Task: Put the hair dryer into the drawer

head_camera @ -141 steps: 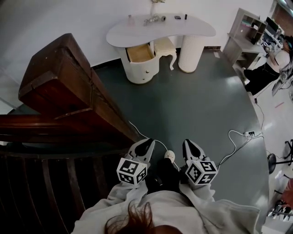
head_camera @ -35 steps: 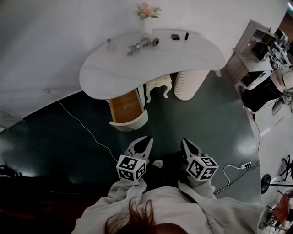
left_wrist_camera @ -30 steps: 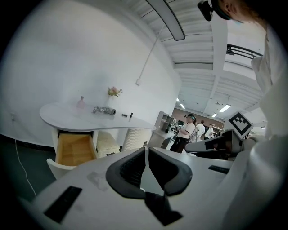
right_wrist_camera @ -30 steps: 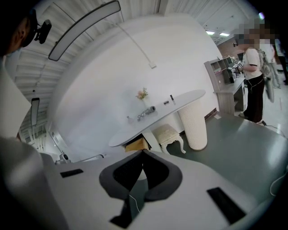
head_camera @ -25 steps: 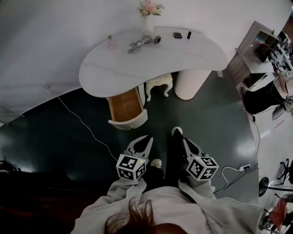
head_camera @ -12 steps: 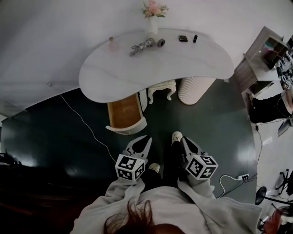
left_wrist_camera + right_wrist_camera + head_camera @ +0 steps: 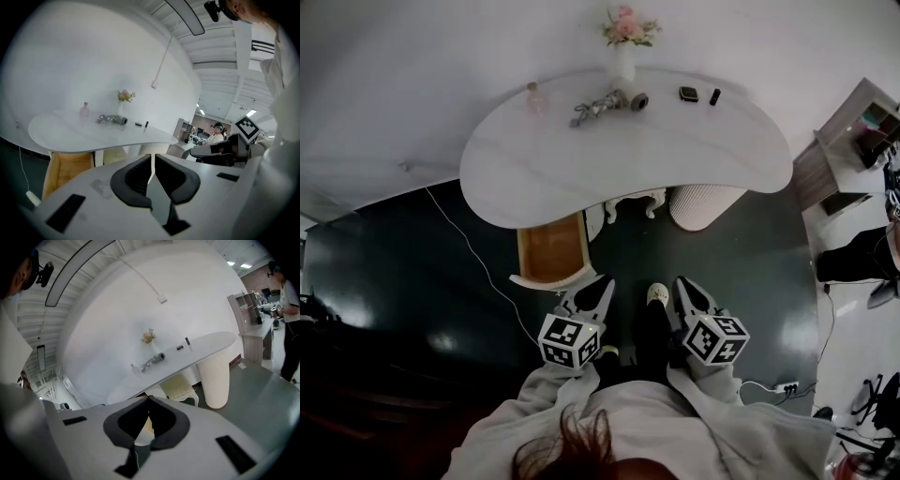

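Approach step: left tool point(image 7: 598, 286) and right tool point(image 7: 686, 286) pressed together, empty, short of the worktop point(image 7: 675, 150); next, grasp the dryer point(image 7: 609, 105) there.

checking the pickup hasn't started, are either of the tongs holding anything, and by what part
Nothing is held. The left tongs and right tongs are both shut and empty; the hair dryer lies on the white table, away from both.

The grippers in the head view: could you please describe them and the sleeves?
The left gripper and right gripper each have a pale grey wedge body, dark pads and a white cube with black square markers. The sleeves are light grey.
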The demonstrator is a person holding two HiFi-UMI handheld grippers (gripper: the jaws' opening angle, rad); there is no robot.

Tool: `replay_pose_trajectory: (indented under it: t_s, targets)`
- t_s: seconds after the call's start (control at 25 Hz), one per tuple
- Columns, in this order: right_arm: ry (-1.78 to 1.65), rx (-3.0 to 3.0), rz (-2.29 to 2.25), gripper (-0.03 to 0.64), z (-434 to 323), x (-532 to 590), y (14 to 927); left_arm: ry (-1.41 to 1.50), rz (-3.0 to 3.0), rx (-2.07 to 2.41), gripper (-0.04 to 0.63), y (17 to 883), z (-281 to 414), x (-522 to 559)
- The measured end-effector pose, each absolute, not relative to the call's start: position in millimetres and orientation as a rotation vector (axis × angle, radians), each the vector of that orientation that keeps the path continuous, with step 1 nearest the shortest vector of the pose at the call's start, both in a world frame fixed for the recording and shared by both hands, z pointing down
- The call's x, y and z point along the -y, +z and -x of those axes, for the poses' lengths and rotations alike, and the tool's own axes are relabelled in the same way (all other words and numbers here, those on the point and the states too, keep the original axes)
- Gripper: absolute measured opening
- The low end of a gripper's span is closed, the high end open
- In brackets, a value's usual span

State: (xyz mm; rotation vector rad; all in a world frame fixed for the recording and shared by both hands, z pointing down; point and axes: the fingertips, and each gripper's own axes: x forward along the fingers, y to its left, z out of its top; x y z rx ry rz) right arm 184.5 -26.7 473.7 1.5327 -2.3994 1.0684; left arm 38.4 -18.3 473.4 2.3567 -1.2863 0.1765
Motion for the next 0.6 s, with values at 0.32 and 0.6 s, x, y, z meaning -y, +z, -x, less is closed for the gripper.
replay_pose_trajectory:
  t_s: [0.32, 0.6]
  targets:
    - [1.067, 2.416, -1.515, 0.049, -213, 79, 469, 0.168, -2.356, 1.293, 0.032, 467, -70, 69]
    - [1.076, 2.42, -1.49, 0.049, -235, 120, 467, 0.165, -2.336, 1.309, 0.032, 464, -91, 110]
